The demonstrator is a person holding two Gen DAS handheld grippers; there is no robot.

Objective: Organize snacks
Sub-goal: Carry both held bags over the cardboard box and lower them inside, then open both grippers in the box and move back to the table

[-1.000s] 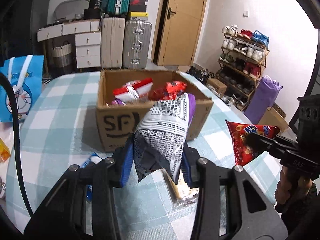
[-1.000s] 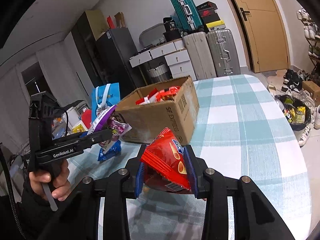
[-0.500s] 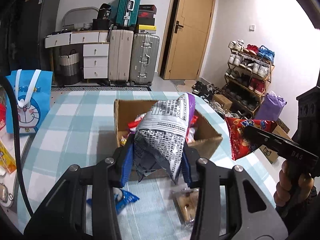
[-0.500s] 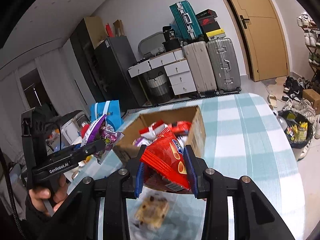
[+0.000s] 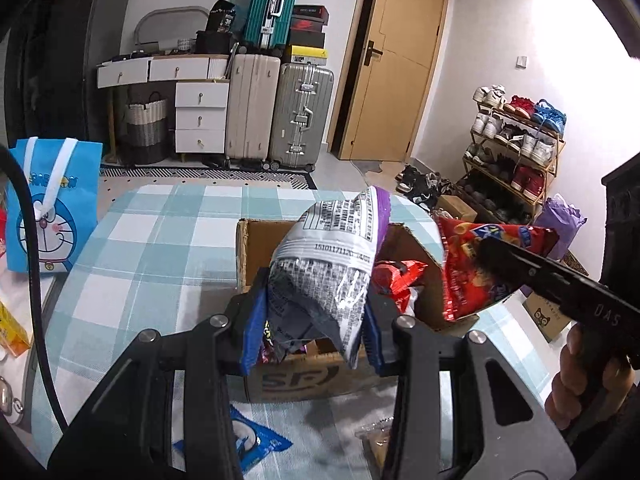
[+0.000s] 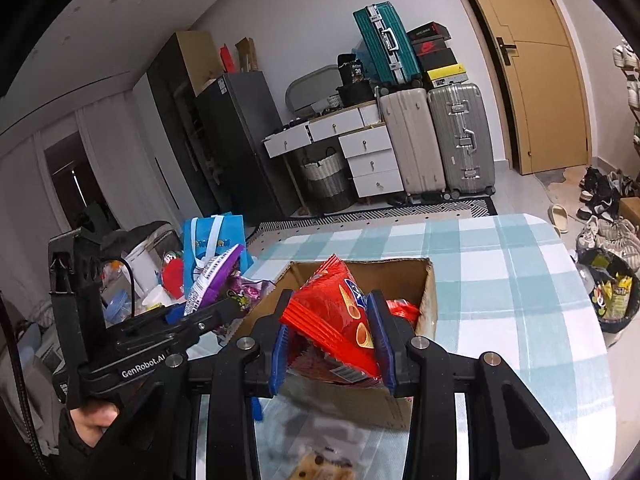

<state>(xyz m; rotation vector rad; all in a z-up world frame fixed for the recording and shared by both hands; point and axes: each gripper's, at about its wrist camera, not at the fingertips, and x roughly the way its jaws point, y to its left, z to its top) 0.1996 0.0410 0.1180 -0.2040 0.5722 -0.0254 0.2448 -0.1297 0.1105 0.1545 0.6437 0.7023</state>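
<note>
Two claws are in view, and each one holds a snack bag above the cardboard box (image 5: 304,378) that stands on the desk (image 5: 160,240) with the checked blue-and-white cloth. The left claw (image 5: 312,320) is clamped on a silver and purple bag (image 5: 332,256); its blue pads press the lower part of the bag from both sides, and the upper part rises above the fingers, in front of the open box. The right claw (image 6: 332,340) is closed tight on a red snack bag (image 6: 336,316), which sits between its pads with one corner pointing up, over the near edge of the box. In the left wrist view the red bag hangs just beside the right wall of the box, and a hand (image 5: 580,380) grips the handle of that claw. Inside the box more red packets (image 5: 396,280) are lying. On the desk in front of the box there is a blue packet (image 5: 256,444) and a clear-wrapped biscuit (image 6: 320,468). A blue cartoon bag (image 5: 52,208) stands at the left edge of the desk.
</note>
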